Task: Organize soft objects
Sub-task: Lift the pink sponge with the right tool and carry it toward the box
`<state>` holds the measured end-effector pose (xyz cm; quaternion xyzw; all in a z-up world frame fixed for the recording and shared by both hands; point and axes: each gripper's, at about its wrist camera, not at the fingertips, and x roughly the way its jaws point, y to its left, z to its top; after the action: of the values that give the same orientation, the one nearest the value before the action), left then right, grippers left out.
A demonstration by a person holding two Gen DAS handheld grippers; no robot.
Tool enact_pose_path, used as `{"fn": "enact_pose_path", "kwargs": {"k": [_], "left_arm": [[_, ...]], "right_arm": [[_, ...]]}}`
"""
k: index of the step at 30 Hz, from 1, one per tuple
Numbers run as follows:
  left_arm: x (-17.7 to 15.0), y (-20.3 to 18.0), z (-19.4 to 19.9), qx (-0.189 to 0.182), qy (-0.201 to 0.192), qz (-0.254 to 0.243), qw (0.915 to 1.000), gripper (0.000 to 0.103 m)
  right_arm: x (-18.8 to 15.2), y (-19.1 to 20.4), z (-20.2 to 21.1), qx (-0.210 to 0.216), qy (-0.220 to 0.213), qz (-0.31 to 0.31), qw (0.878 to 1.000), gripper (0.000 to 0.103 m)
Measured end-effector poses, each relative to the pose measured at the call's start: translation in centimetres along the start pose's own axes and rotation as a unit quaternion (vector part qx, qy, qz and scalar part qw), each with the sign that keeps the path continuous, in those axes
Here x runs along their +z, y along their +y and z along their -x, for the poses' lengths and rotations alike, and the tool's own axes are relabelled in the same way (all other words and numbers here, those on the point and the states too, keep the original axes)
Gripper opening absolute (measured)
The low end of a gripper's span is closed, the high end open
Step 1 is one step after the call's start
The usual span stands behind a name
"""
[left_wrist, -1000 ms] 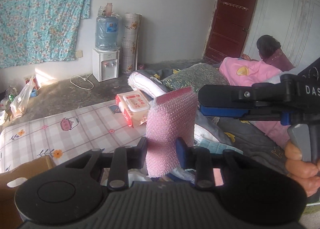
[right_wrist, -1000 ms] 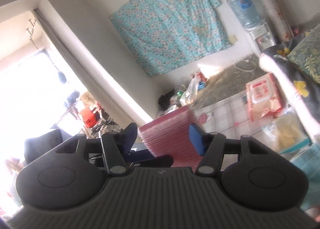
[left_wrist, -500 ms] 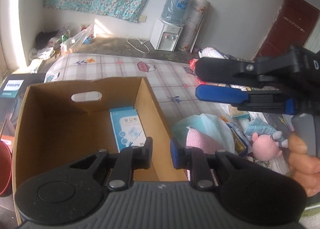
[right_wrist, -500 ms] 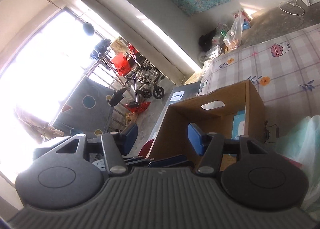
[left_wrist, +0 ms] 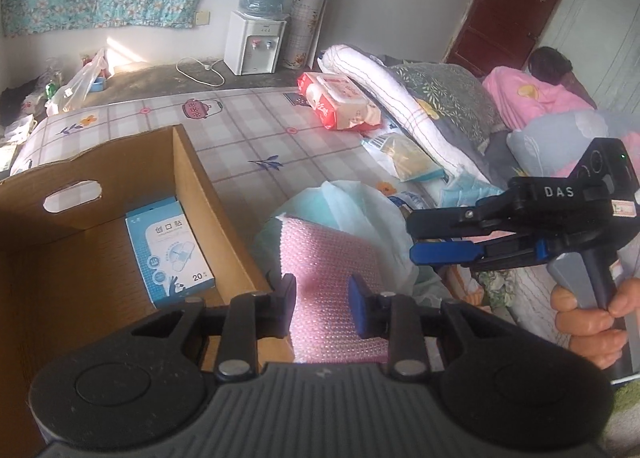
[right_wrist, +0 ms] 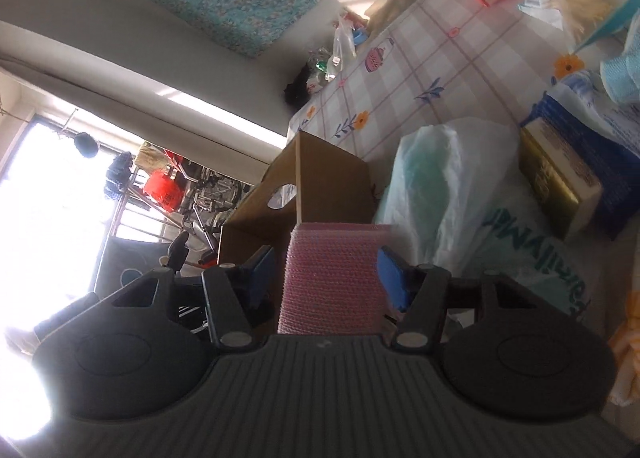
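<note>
A pink knobbly cloth (left_wrist: pixel 328 254) lay across a pale plastic bag (left_wrist: pixel 352 198) on the bed, just outside the cardboard box (left_wrist: pixel 200 186), which stood at its 9 o'clock in the left wrist view. The left gripper (left_wrist: pixel 322 294) hung over the cloth with its jaws opening. The cloth showed between them, but the pads did not appear to press on it. At 3 o'clock the right gripper (left_wrist: pixel 411 238), carried in a person's hand (left_wrist: pixel 588 322), stood about half open with nothing visibly in its grasp. The cloth looked light and limp, likely to sag and fold once raised, and its bumpy surface should resist slipping. A pinch on the near edge, gathering a fold deep between the pads, seemed the safest hold. A blue packet (left_wrist: pixel 168 254) already sat inside the box.
</note>
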<state>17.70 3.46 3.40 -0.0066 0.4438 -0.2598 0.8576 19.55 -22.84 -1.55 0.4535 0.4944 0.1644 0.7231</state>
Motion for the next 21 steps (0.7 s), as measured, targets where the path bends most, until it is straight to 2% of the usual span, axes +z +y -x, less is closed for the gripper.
{"fn": "enact_pose_path", "kwargs": {"k": [4, 8, 11, 15, 21], "left_arm": [[0.0, -0.7, -2.0, 0.014, 0.037, -0.002, 0.9992, 0.030], [0.1, -0.6, -2.6, 0.020, 0.045, 0.007, 0.9988, 0.031], [0.1, -0.9, -2.6, 0.026, 0.044, 0.004, 0.9987, 0.033], [0.1, -1.0, -2.4, 0.017, 0.037, 0.016, 0.9990, 0.039], [-0.2, -1.6, -0.5, -0.002, 0.012, 0.024, 0.9996, 0.040]], "right_arm": [[-1.0, -1.7, -2.3, -0.002, 0.023, -0.023, 0.999, 0.057], [-1.6, -2.1, -3.5, 0.002, 0.036, -0.031, 0.999, 0.057], [-1.7, -2.0, -3.4, 0.007, 0.035, -0.030, 0.999, 0.057], [-1.4, -1.6, -2.7, 0.010, 0.027, -0.024, 0.999, 0.051], [-1.7, 0.3, -0.4, 0.010, 0.011, -0.002, 1.000, 0.050]]}}
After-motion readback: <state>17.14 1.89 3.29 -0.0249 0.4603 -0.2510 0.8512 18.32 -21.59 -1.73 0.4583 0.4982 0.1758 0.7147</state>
